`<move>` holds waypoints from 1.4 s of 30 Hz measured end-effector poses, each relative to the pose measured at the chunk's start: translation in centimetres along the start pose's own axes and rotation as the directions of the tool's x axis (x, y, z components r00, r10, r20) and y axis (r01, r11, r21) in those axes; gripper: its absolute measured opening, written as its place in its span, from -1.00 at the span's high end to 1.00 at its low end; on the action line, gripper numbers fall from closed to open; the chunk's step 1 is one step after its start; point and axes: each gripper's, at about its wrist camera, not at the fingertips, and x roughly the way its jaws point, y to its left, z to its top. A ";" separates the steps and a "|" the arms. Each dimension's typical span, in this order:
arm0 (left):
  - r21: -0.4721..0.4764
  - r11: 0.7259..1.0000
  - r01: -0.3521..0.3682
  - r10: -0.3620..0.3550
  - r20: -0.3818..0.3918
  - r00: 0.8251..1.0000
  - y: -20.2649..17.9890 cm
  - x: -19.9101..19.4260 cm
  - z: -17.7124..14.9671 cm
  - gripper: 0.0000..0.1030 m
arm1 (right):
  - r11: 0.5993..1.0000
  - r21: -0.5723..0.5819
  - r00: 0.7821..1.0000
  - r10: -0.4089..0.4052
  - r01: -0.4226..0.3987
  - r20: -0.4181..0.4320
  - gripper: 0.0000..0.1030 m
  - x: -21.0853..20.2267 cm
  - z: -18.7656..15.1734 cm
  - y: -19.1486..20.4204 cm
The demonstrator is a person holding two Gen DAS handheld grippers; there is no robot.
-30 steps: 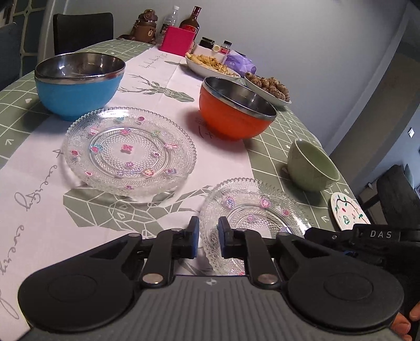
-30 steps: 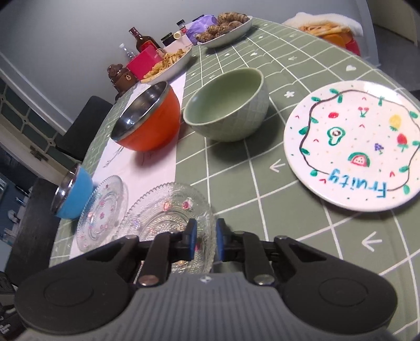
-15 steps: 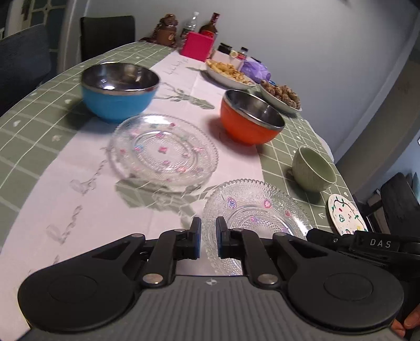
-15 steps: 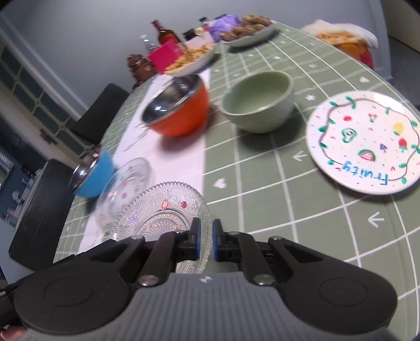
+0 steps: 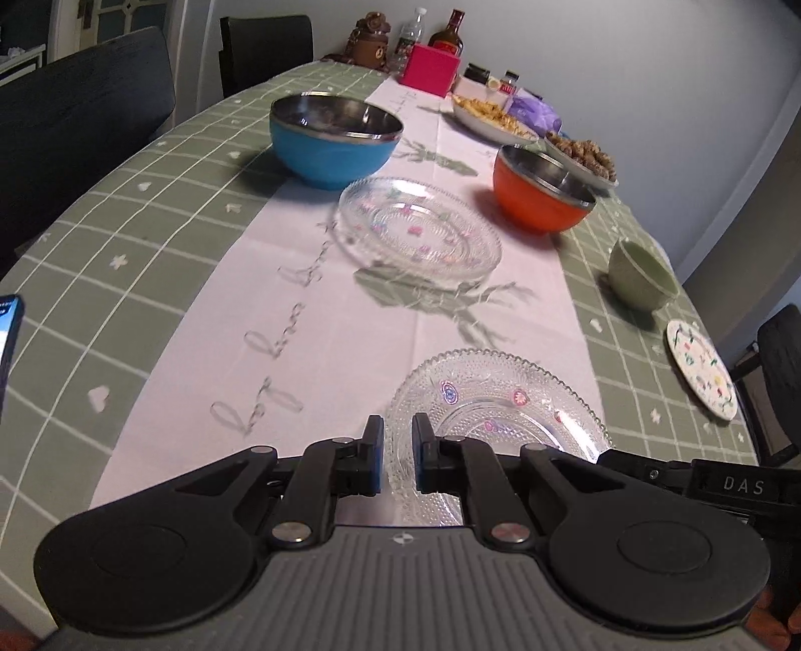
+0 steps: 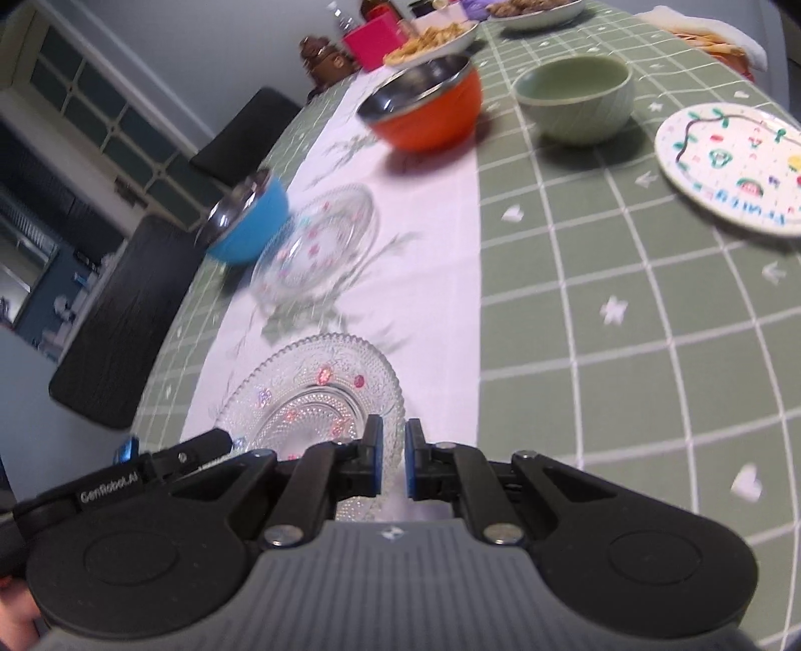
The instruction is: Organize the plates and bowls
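Now both grippers, left gripper (image 5: pixel 398 458) and right gripper (image 6: pixel 390 463), have carried the small glass plate (image 5: pixel 500 405), clamped by opposite rims, back from the 2nd glass plate (image 5: pixel 418 233); stacking looks next.

Two glass plates (image 5: pixel 418 233) (image 5: pixel 500 400); one painted plate (image 5: pixel 701 368), three bowls (image 5: pixel 334 135) (image 5: pixel 543 193) (image 5: pixel 641 275), two food dishes (image 5: pixel 493 116) (image 5: pixel 583 152), two bottles (image 5: pixel 446 37) (image 5: pixel 411 31), two chairs (image 5: pixel 75 150) (image 5: pixel 265 47)

The left gripper (image 5: pixel 398 458) is black with blue pads on its fingers (image 5: pixel 374 453), a grey ribbed base, two big round black discs and shiny silver screws. The right gripper (image 6: pixel 393 458) looks just the same. White letters on its side read "DAS"; the left one's read "GenRobot.AI".
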 end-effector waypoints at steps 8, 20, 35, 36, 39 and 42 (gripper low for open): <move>0.009 1.000 -0.024 0.024 0.000 1.000 1.0 -0.6 -1.0 0.76 | 0.999 -0.042 0.999 -0.006 0.004 -0.041 0.86 0.3 -1.6 0.9; 0.027 0.998 -0.060 0.059 0.017 0.998 1.3 -0.3 -1.2 0.74 | 0.997 -0.079 0.999 0.012 -0.015 -0.043 0.87 0.5 -1.9 1.5; 0.031 0.995 -0.091 0.089 0.055 0.995 1.4 0.4 -0.6 0.74 | 0.997 -0.068 0.999 0.034 -0.035 -0.006 0.87 1.5 -1.4 1.6; 0.041 0.994 -0.099 0.096 0.065 0.993 1.2 0.5 -0.5 0.74 | 0.997 -0.070 1.000 0.030 -0.030 -0.001 0.87 1.6 -1.2 1.7; 0.051 0.992 -0.118 0.113 0.080 0.990 1.1 0.8 -0.3 0.74 | 0.997 -0.077 1.000 0.025 -0.025 0.005 0.86 2.1 -0.8 2.0; 0.047 0.992 -0.116 0.112 0.075 0.991 1.2 0.8 -0.2 0.74 | 0.997 -0.076 0.999 0.033 -0.032 0.001 0.86 2.2 -0.6 1.9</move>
